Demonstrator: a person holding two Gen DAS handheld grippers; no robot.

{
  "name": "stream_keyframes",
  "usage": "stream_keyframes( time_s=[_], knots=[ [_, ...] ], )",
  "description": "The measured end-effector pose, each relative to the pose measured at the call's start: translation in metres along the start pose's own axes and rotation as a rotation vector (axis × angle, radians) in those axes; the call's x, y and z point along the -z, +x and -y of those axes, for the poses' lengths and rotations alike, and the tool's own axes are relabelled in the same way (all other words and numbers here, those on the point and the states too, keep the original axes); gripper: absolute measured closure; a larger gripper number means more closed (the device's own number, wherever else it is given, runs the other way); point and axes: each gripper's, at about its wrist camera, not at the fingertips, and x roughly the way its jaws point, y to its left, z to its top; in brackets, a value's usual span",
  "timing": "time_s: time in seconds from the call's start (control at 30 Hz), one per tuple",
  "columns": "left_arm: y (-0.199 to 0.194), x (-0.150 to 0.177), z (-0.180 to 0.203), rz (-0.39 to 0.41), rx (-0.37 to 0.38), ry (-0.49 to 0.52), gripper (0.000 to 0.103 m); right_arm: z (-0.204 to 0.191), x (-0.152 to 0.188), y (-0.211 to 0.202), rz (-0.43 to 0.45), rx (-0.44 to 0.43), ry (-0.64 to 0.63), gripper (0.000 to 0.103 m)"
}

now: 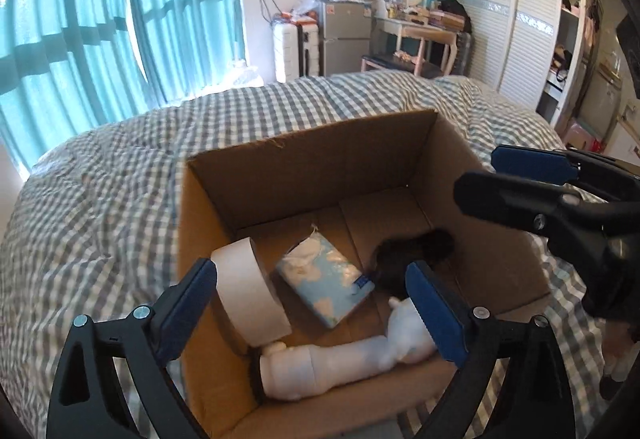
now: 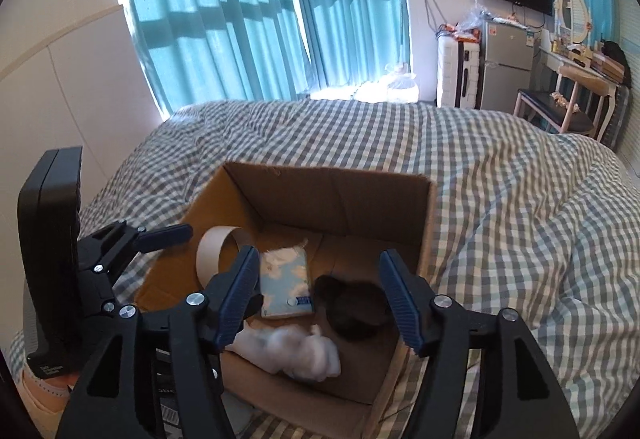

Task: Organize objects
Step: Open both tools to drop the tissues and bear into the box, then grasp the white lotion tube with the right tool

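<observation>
While both my grippers, left gripper [image 1: 312, 303] and right gripper [image 2: 320, 299], hung agape and empty, cardboard box [image 1: 304, 175] held tape roll [image 1: 248, 295].

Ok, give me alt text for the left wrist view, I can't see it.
The open left gripper hovers over a cardboard box on a checked bedspread, holding a tape roll, a tissue pack, a white bottle and a black object. The right gripper is at right.
</observation>
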Motion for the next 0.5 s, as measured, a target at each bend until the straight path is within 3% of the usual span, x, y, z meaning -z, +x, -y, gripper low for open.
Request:
stream_keyframes(
  time_s=[0.1,0.23,0.5],
  knots=[
    [-0.019,0.008,-0.003,0.016,-0.025,-0.028,0.004,-0.008,0.005,-0.023,0.039,0.023,0.01,0.039],
    [-0.05,0.022,-0.009,0.046,-0.117,-0.097,0.004,-0.018,0.023,-0.054,0.076,0.069,0.022,0.039],
    [-0.102,0.056,-0.026,0.015,-0.081,-0.241,0.004,-0.03,0.075,-0.087,-0.001,0.095,0.055,0.039]
  ],
)
